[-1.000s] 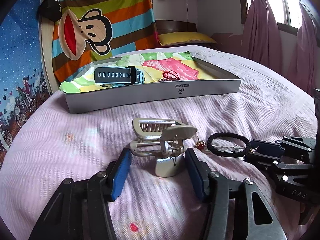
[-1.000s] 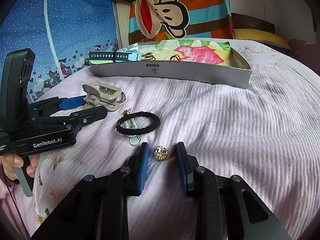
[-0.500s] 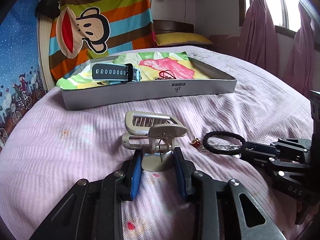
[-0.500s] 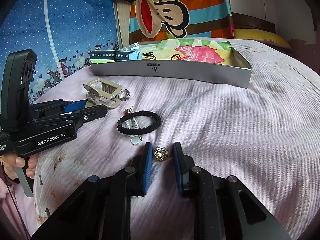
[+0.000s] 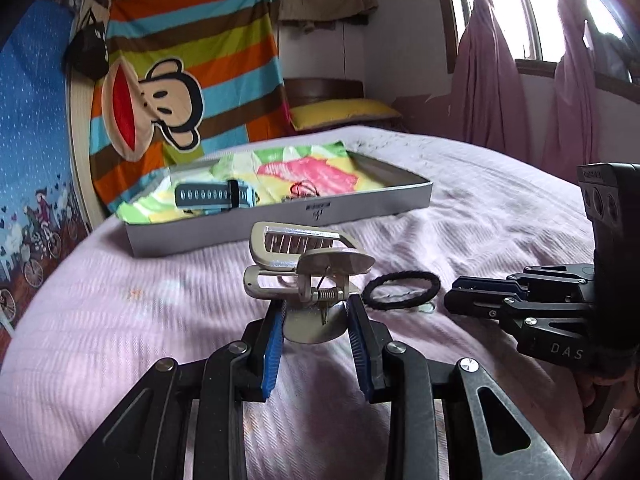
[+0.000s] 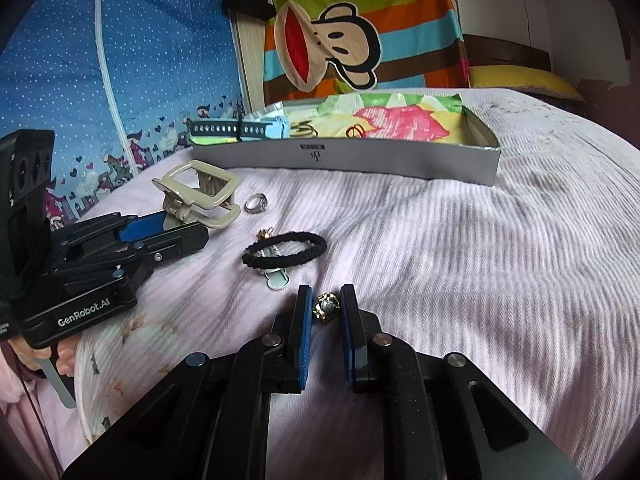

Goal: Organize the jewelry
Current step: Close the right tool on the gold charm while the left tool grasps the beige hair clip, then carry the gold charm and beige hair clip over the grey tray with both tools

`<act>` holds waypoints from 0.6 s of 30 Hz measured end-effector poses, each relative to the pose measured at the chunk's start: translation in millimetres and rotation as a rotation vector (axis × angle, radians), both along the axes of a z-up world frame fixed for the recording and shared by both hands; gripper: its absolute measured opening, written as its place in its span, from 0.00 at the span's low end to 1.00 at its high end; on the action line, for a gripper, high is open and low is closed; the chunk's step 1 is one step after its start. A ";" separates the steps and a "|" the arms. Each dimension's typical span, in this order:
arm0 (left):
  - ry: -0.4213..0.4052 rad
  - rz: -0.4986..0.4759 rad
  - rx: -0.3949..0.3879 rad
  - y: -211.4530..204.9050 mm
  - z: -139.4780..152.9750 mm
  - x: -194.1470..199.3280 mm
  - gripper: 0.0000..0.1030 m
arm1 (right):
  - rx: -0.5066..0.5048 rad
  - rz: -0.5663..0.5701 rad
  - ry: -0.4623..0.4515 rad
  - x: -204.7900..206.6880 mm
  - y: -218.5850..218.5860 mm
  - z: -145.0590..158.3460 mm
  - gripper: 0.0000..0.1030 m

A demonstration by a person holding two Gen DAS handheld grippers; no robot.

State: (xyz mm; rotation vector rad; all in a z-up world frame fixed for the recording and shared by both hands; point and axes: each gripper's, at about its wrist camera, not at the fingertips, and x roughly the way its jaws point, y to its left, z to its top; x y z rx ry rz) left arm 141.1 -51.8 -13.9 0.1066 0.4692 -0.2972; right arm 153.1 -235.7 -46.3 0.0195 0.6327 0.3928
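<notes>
My left gripper (image 5: 316,312) is shut on the handle of a beige claw hair clip (image 5: 304,264) and holds it just above the bed; the clip also shows in the right wrist view (image 6: 196,196). My right gripper (image 6: 326,304) has its pads close on either side of a small gold ornament (image 6: 326,307) on the bedspread; contact is unclear. A black hair tie (image 6: 284,250) lies over a small metal clip (image 6: 278,280). A silver ring (image 6: 256,203) and a small gold earring (image 6: 266,234) lie nearby.
A grey shallow box (image 6: 348,158) stands farther back on the bed, holding a blue-grey watch (image 5: 216,196) and thin hair ties (image 6: 356,131) on colourful paper. A yellow pillow (image 5: 344,114) and a striped monkey blanket (image 5: 176,80) are behind. Pink curtains (image 5: 496,80) hang at right.
My left gripper closed on the hair clip and lifted it slightly. My right gripper's fingers narrowed around the gold ornament.
</notes>
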 end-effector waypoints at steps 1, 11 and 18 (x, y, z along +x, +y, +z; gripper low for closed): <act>-0.008 0.002 -0.004 1.2 1.5 -1.6 0.28 | 0.004 -0.001 -0.010 -1.7 -0.6 1.7 0.12; -0.059 -0.014 -0.067 2.3 33.0 -4.3 0.28 | 0.060 -0.008 -0.132 -20.1 -9.3 28.1 0.12; -0.052 -0.012 -0.103 -3.4 66.2 33.9 0.28 | 0.074 -0.028 -0.201 -8.2 -15.3 58.5 0.12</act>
